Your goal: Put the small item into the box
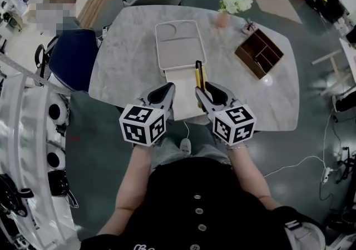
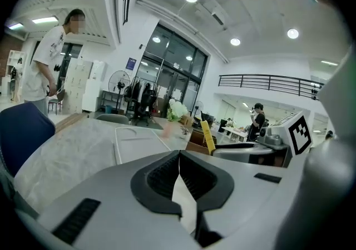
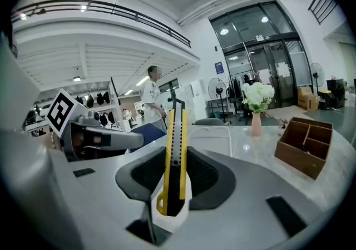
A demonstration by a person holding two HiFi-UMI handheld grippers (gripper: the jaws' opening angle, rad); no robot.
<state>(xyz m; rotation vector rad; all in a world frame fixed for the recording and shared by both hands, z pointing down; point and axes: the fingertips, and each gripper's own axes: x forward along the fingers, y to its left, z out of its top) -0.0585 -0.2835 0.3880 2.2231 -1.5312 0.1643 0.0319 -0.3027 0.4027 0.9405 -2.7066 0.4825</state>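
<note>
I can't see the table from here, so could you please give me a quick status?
Left gripper shut, empty. Right gripper shut on yellow utility knife. Pale box ahead on table, knife not yet in. Nothing between.

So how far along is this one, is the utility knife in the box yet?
Not yet. Done: the right claw is clamped on the yellow utility knife. In hand: the knife is held above the near side of the table, short of the box. Left: setting it inside and letting go. The left claw is shut with nothing visibly in it.
</note>
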